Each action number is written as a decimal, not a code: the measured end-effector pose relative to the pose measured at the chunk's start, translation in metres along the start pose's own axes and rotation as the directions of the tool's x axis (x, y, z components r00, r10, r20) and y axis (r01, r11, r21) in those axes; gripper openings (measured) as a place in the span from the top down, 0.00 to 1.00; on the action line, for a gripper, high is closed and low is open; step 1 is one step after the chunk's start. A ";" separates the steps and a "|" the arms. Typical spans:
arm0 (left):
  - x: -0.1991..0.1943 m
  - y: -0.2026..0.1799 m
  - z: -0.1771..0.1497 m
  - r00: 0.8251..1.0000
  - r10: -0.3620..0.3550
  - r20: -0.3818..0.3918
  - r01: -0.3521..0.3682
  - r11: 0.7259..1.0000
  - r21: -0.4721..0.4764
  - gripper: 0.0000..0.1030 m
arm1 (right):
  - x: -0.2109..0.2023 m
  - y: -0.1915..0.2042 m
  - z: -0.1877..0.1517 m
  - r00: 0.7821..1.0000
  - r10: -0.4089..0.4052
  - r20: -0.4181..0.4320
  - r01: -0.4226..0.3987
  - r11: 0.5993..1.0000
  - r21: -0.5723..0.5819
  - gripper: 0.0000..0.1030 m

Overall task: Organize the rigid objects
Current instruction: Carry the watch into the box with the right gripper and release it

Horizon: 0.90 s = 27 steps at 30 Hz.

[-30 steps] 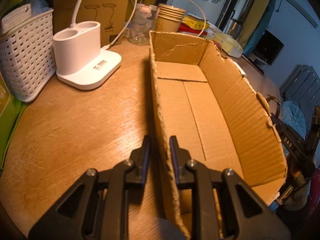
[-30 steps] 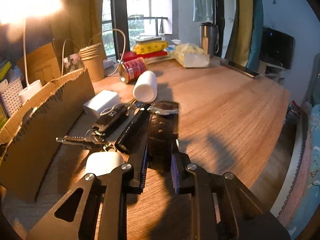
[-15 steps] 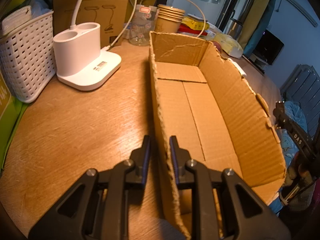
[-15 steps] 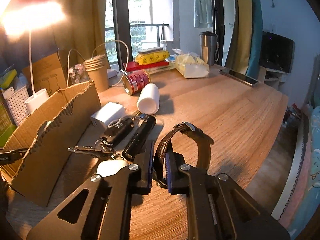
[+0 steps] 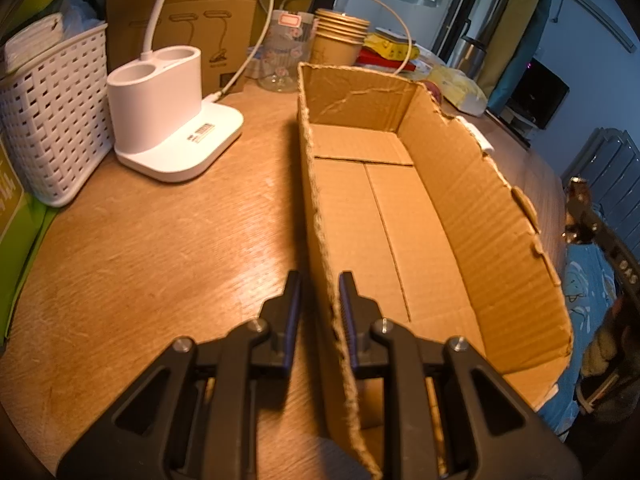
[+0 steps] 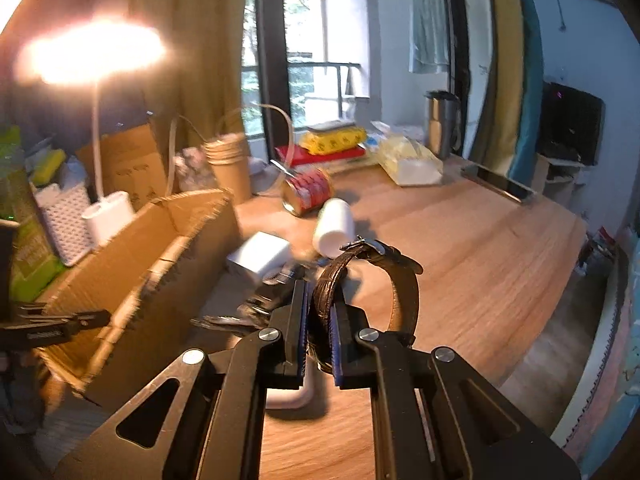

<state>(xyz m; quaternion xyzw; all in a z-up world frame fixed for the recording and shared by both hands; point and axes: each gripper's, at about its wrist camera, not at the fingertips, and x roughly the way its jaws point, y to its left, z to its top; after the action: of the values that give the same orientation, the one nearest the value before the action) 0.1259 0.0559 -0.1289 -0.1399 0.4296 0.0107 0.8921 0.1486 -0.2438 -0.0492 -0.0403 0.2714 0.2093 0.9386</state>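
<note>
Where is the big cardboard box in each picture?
Left wrist view: the cardboard box fills the middle and right; the left gripper pinches its near wall.
Right wrist view: the box sits at the left, blurred, beside the right gripper holding the watch.
Shared landmark: the stack of paper cups.

Your dark brown leather watch (image 6: 404, 280) hangs looped above the wooden table (image 6: 480, 248), strap pinched; your torn-edged cardboard box (image 5: 440, 208) stands open and upright, nothing visible inside
</note>
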 end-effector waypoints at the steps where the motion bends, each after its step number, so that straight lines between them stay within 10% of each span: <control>1: 0.000 0.000 0.000 1.000 0.000 0.000 0.000 1.000 0.001 0.81 | -0.004 0.006 0.002 1.000 0.016 0.007 -0.016 1.000 -0.008 0.90; 27: 0.002 -0.001 0.002 1.000 0.001 -0.004 -0.001 1.000 0.000 0.81 | -0.012 0.143 0.007 0.902 0.426 -0.067 -0.431 0.885 -0.174 0.90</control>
<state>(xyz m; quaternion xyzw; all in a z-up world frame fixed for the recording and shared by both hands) 0.1285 0.0555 -0.1293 -0.1395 0.4313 0.0108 0.8913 0.0836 -0.1169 -0.0314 -0.0687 0.2656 0.4351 0.8576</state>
